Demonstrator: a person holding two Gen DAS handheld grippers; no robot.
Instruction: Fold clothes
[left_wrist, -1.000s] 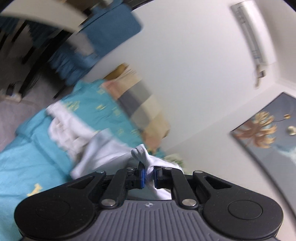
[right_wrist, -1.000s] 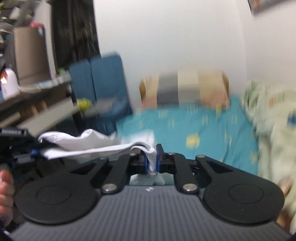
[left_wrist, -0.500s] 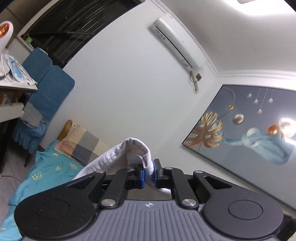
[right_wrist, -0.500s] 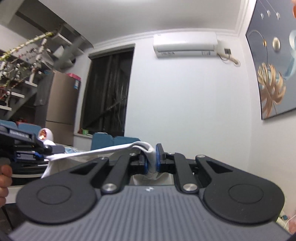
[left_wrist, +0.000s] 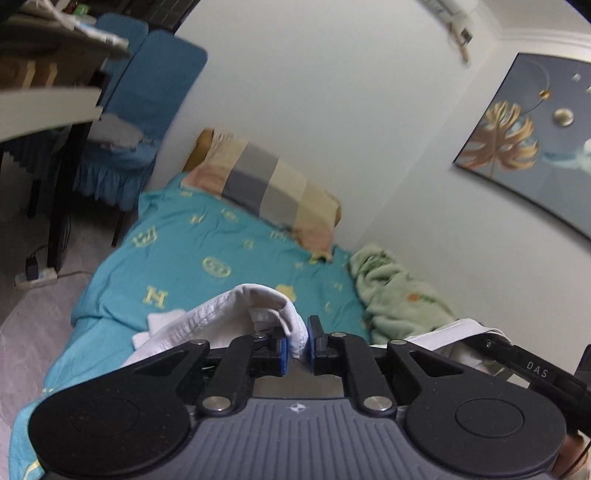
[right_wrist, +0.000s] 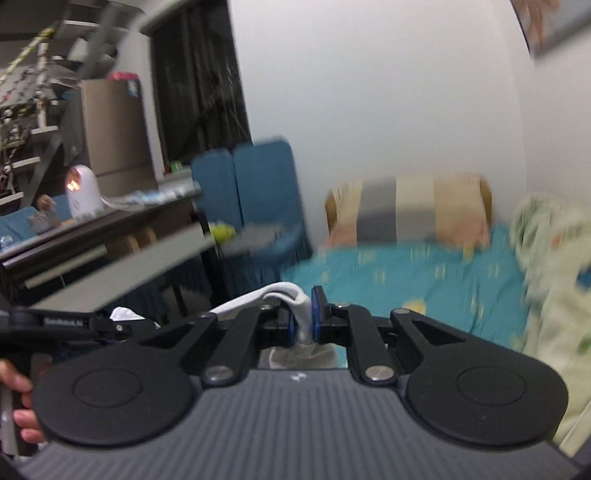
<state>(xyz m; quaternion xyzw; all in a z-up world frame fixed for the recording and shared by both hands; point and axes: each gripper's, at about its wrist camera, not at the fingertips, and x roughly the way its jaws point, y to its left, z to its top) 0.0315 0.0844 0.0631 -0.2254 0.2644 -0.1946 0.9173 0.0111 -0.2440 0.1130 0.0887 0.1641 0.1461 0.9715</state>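
Note:
A white garment hangs between my two grippers above the bed. My left gripper is shut on a bunched edge of it. My right gripper is shut on another edge of the same white garment, which stretches left toward the other gripper. The right gripper's body also shows at the lower right of the left wrist view. The rest of the garment hangs below the grippers, hidden by their bodies.
The bed has a teal sheet with yellow prints, a checked pillow at the wall and a crumpled green blanket on the right. A desk and blue chairs stand left of the bed.
Both grippers have tipped down from facing the wall and ceiling to facing the bed, still holding the white garment. The right wrist view is blurred by motion.

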